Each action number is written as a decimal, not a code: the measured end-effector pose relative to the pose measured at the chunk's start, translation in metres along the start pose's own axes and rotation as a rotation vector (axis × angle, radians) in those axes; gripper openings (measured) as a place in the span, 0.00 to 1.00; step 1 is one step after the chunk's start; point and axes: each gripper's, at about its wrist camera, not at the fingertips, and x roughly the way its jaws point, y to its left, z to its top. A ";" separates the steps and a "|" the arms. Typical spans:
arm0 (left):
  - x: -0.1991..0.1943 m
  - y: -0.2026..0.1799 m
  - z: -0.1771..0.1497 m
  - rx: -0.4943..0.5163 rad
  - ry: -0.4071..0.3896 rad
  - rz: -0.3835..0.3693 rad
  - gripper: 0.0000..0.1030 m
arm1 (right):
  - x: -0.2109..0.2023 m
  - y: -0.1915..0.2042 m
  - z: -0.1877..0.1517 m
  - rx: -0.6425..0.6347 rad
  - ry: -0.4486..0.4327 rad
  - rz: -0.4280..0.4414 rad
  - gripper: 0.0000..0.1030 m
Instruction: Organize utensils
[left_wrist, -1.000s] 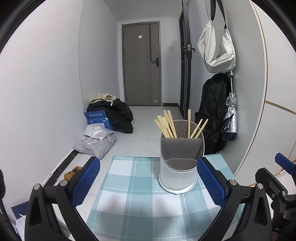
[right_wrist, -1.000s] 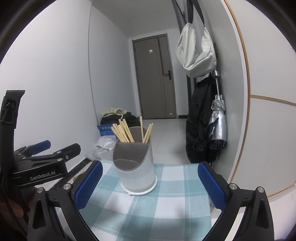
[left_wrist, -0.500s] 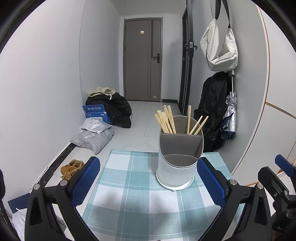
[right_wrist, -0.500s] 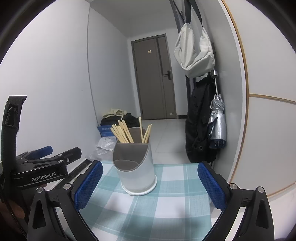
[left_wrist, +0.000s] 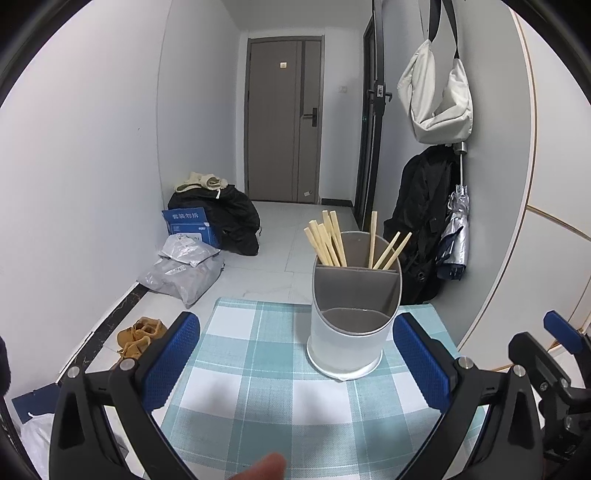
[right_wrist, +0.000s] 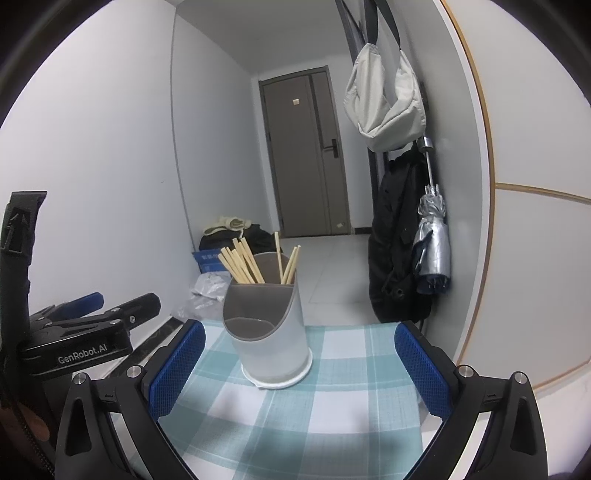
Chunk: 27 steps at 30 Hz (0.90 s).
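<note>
A white utensil holder (left_wrist: 349, 334) with a grey divided insert stands on a teal checked tablecloth (left_wrist: 258, 387). Several wooden chopsticks (left_wrist: 327, 240) lean in its rear compartment; the front compartment looks empty. My left gripper (left_wrist: 295, 363) hangs open a little short of the holder, with nothing between its blue pads (left_wrist: 168, 363). In the right wrist view the holder (right_wrist: 271, 334) with the chopsticks (right_wrist: 243, 262) sits left of centre. My right gripper (right_wrist: 299, 371) is open and empty too, and the left gripper's body (right_wrist: 85, 332) shows at the left edge.
A fingertip (left_wrist: 266, 467) pokes in at the bottom edge. Beyond the table lie grey parcels (left_wrist: 184, 269), a blue box (left_wrist: 188, 223), dark bags and brown shoes (left_wrist: 138, 334) on the floor. A black coat (left_wrist: 421, 229), umbrella (left_wrist: 454, 236) and white bag (left_wrist: 437, 99) hang on the right wall.
Both grippers have drawn back and risen slightly, so the holder sits a little lower and farther off. A fingertip has come into the left wrist view. Both stay open.
</note>
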 end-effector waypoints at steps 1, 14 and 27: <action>0.001 0.000 0.000 -0.001 0.005 0.002 0.99 | 0.000 0.000 0.000 -0.001 -0.002 -0.001 1.00; 0.004 0.003 -0.002 -0.028 0.024 -0.006 0.99 | 0.000 0.000 0.000 0.002 -0.001 -0.009 1.00; 0.007 0.001 -0.003 -0.012 0.035 -0.006 0.99 | 0.001 0.000 -0.001 -0.002 0.002 -0.011 1.00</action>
